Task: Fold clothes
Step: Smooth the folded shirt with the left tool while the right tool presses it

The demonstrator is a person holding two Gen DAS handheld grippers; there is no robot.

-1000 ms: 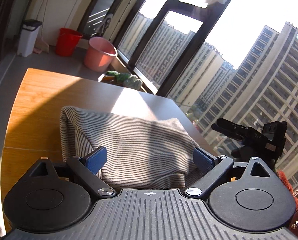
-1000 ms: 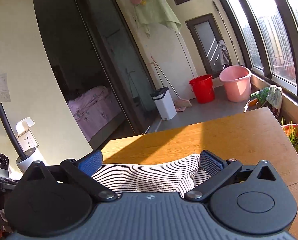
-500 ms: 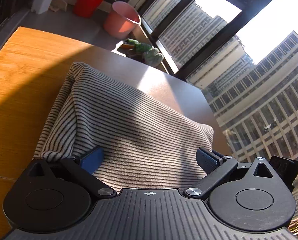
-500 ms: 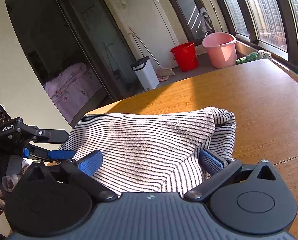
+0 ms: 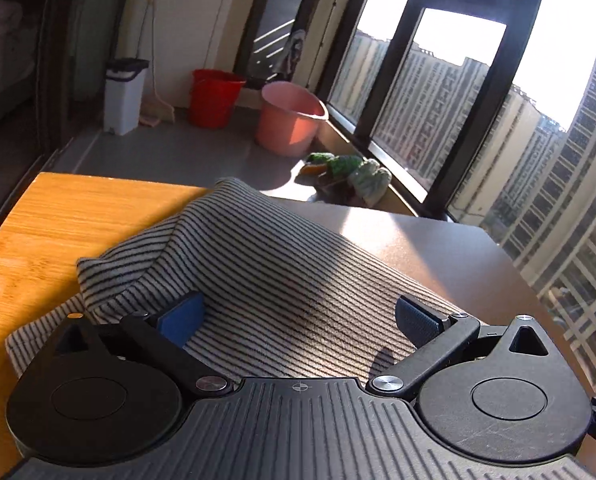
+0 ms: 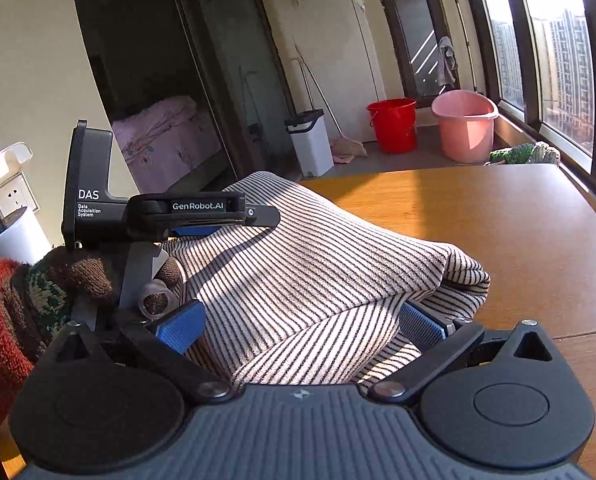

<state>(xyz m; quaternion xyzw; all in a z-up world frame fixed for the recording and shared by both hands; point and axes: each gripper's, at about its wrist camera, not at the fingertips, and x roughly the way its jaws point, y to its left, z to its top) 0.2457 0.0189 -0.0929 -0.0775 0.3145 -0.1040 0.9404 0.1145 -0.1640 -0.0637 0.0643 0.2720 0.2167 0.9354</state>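
Bench (image 5: 77, 216): one wooden top, half in sun and half in shade; it carries the single garment and gives a flat base for folding.

Striped garment (image 5: 281, 272): one knitted piece with dark stripes on pale cloth, lying on the bench as a thick bundle of at least two layers. In the right wrist view its doubled edge (image 6: 458, 276) bulges at the right side, so the fold appears made but not yet flattened.

Left gripper (image 5: 298, 320): one, jaws spread to their widest, released. Both blue pads (image 5: 181, 318) stand over the cloth with a broad span of fabric between them, pinching nothing. It probably sits low over the bundle to press or re-take an edge. In the right wrist view it (image 6: 217, 220) reaches over the far left side of the garment.

Right gripper (image 6: 302, 326): one, jaws wide apart. The near edge of the cloth runs between its two blue pads (image 6: 179, 330), yet neither pad visibly squeezes it, so it reads as released.

Gloved hand (image 6: 97, 276): one in view, in a brown knitted glove, holding the left gripper's handle.

Buckets: two on the floor beyond the bench, one red (image 6: 392, 124), one pink (image 6: 464, 126).

Bin (image 6: 310, 140): one, white with a dark lid.
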